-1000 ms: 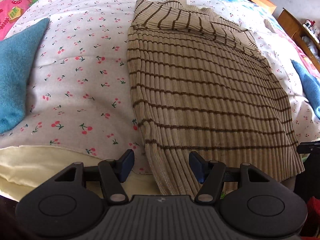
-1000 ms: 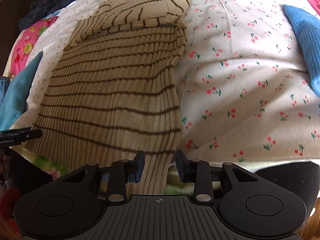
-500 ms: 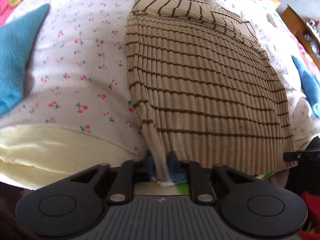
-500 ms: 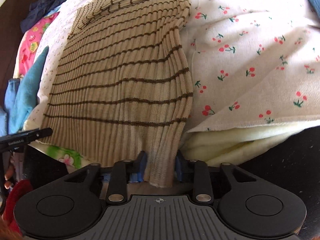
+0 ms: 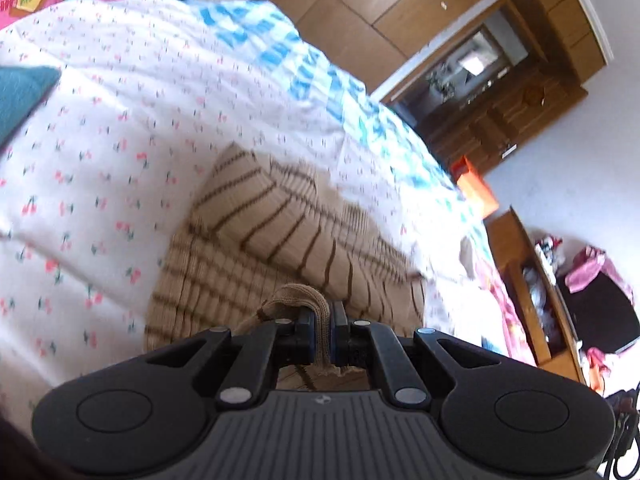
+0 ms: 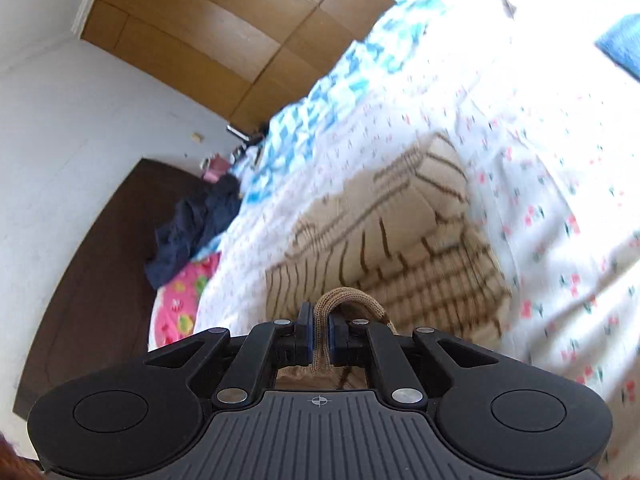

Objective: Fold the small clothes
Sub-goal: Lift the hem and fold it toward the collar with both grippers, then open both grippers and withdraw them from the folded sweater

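Note:
A beige ribbed sweater with brown stripes [image 5: 280, 232] [image 6: 404, 224] lies on the cherry-print bed cover [image 5: 100, 168] [image 6: 540, 168], sleeves folded across its top. My left gripper [image 5: 322, 334] is shut on the sweater's bottom hem, a fold of knit bulging out above the pads. My right gripper [image 6: 319, 336] is likewise shut on the hem at the other corner. Both lift the hem above the garment's body, and the near half of the sweater is hidden under the grippers. The frames are blurred with motion.
A blue cloth [image 5: 20, 96] lies left on the bed, another at the right [image 6: 620, 48]. Dark clothing [image 6: 192, 228] sits near the bed's far end. Wooden wardrobe doors [image 6: 200, 40], a wooden cabinet [image 5: 532, 292] and an orange box [image 5: 474, 188] stand beyond the bed.
Both grippers went from open at the hem to shut on it, then rose and swung forward over the sweater, tilting up so the room's far wall comes into view.

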A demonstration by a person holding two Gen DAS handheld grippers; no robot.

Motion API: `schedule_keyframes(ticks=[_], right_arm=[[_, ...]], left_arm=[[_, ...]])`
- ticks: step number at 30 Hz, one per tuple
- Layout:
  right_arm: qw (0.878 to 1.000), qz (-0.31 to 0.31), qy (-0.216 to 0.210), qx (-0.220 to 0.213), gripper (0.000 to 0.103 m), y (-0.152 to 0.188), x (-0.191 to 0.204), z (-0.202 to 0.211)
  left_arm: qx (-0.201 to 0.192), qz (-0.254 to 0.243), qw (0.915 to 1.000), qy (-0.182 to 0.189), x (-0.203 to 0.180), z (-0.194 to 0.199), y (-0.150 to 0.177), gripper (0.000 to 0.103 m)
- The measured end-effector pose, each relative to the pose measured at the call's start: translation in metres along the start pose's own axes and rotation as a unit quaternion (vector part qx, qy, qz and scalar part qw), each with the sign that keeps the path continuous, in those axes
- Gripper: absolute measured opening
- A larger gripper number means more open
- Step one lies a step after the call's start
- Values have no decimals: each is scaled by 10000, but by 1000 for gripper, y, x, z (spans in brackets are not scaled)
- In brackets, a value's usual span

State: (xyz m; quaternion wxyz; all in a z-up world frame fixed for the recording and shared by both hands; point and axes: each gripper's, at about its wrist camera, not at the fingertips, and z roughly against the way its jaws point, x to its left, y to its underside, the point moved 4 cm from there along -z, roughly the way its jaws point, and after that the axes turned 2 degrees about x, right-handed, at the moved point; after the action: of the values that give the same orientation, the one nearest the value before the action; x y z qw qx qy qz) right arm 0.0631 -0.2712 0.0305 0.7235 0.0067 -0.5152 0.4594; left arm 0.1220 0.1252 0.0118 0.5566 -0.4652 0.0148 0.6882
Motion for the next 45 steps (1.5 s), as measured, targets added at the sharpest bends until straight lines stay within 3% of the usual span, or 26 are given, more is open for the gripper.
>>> schedule_keyframes(ticks=[4, 7, 13, 22, 28, 31, 34, 37, 39, 40, 42, 45], right_arm=[[9983, 32, 113, -564, 8, -44, 2, -37], [9957, -14, 414, -832, 8, -69, -7, -72], [9900, -197, 1048, -918, 7, -88, -45, -124], [9864, -349, 1081, -1191, 7, -100, -58, -126], [9827, -257, 1291, -1304, 7, -101, -66, -138], [9845, -297, 1371, -1055, 8, -98, -75, -146], [9851, -302, 1445, -886, 17, -93, -81, -151], [9862, -348, 1343, -905, 33, -94, -78, -146], [9856, -147, 1249, -1126, 51, -94, -67, -134], [9845, -1, 1232, -1250, 55, -95, -61, -127], [9803, 277, 1332, -1431, 56, -96, -52, -116], [9775, 529, 1468, -1422, 56, -94, -51, -109]], left_arm=[[-628, 203, 9978, -90, 8, -32, -42, 12], [-886, 281, 9949, -379, 22, -59, -65, 12], [-757, 247, 9936, -796, 40, -116, -89, 12], [-1132, 25, 9910, -716, 29, -124, -103, 12], [-982, 179, 9881, -1170, 55, -146, -103, 12], [-826, 187, 9887, -1236, 60, -151, -100, 13], [-699, 208, 9902, -1195, 58, -151, -99, 21], [-875, 200, 9896, -1124, 48, -141, -103, 27], [-1074, 123, 9884, -1063, 40, -132, -105, 39], [-1210, 66, 9864, -1108, 36, -127, -105, 47], [-1458, -111, 9813, -1253, 30, -118, -106, 54], [-1418, -258, 9813, -1276, 26, -112, -104, 56]])
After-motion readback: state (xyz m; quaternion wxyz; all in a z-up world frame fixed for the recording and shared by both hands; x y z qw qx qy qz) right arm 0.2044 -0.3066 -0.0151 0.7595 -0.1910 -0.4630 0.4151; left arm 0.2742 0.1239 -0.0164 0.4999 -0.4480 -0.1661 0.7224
